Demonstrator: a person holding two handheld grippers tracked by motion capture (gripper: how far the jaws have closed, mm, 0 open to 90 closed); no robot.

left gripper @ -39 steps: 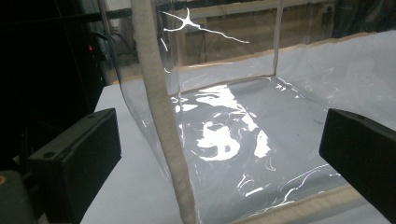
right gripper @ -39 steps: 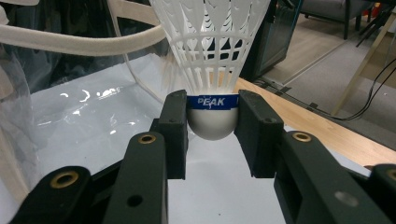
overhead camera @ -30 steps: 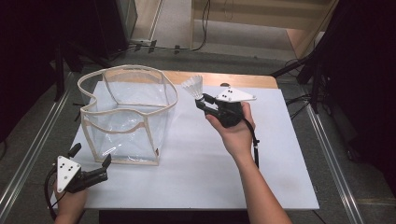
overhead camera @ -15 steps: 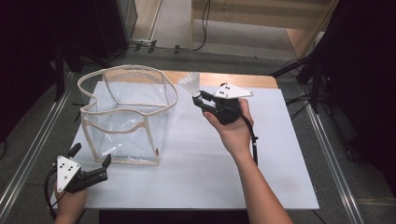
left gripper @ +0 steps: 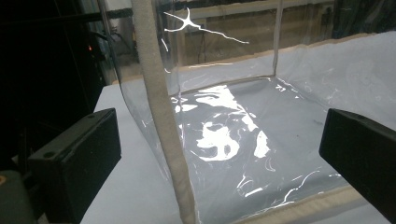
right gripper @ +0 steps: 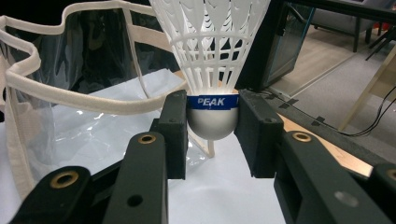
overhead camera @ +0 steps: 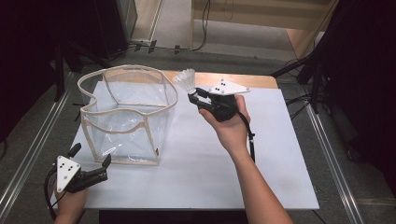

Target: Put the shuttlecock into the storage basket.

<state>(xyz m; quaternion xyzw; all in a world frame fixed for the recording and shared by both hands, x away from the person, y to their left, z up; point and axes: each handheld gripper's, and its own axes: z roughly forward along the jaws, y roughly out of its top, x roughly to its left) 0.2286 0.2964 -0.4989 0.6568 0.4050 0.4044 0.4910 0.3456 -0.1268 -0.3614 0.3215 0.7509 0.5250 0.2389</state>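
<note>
Holding a white shuttlecock point(overhead camera: 185, 80) beside the clear bag's point(overhead camera: 128, 114) rim.
White table point(overhead camera: 210, 158) on a grey floor, dark stands around — right gripper point(overhead camera: 192, 94) (jaws clamped on the shuttlecock's cork) raised over the table's far side; left gripper point(overhead camera: 88, 163), jaws apart and empty, at the bag's near-left corner.
</note>
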